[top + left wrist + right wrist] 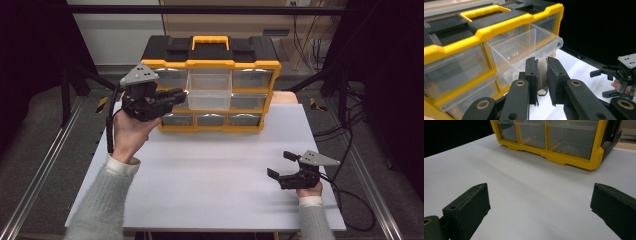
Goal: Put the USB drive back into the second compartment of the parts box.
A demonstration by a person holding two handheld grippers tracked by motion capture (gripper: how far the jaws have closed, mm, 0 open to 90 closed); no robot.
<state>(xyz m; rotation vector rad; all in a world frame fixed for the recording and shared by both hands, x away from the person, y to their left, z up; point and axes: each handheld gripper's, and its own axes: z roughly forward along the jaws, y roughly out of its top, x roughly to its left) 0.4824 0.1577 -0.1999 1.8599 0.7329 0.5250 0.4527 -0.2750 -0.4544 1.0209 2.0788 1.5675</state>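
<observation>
A: White tabletop [210, 175], dark surroundings, metal rails along both sides. High view: yellow-and-black organiser [212, 82] stands at the far edge, its clear top-middle drawer [209, 90] pulled out toward the near side.

B: Grippers in that view?

A: Left gripper [175, 96] is raised at the organiser's left, tips just beside the open drawer. Right gripper [280, 165] rests low at the near right, well apart from the organiser.

B: Left gripper view?

A: Jaws nearly together, clamped on a small metal piece [542, 75], a thin grey plate with a hexagonal tab at its lower end. Held upright between the pads, just in front of the open drawer [524, 50], outside it. Right gripper [621, 77] visible far off at the right.

B: Right gripper view?

A: Jaws spread wide, nothing between them, bare table [529, 187] beneath. Organiser's bottom row of drawers [549, 135] lies beyond, all closed.
</observation>
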